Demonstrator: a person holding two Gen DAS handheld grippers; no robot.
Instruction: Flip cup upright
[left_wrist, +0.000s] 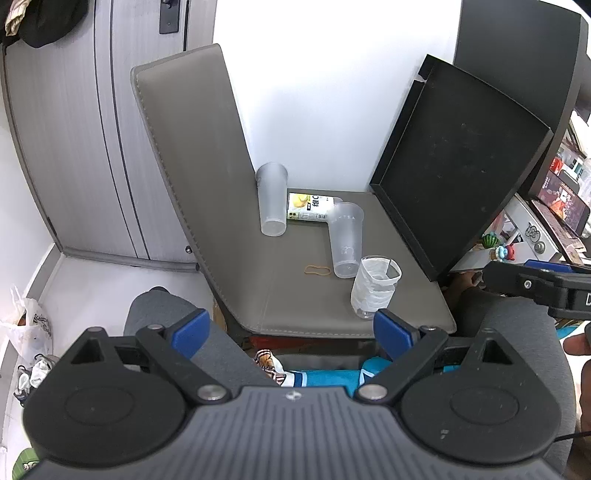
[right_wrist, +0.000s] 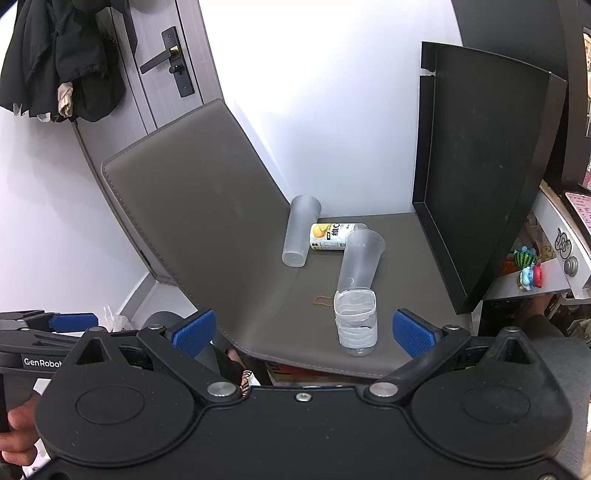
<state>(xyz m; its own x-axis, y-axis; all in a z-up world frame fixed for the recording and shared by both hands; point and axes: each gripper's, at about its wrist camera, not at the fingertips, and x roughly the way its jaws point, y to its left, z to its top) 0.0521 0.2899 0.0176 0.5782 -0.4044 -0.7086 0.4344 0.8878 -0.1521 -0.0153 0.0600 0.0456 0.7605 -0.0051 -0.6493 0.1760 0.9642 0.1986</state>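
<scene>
Both claws, left (left_wrist: 291, 334) and right (right_wrist: 302, 330), gape wide, holding and touching nothing, short of the chair (right_wrist: 258, 295). Two cups (right_wrist: 360, 258) (right_wrist: 300, 230) stand on its seat, behind the taped bottle (right_wrist: 356, 321).

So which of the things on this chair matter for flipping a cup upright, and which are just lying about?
For the job:
- frosted tall plastic cup near the backrest
- frosted plastic cup marked TEA
- left tool and right tool, both open

Lying about:
- yellow-labelled drink can on its side
- tape-wrapped clear cup
- tan rubber band
- black tray leaning upright
</scene>
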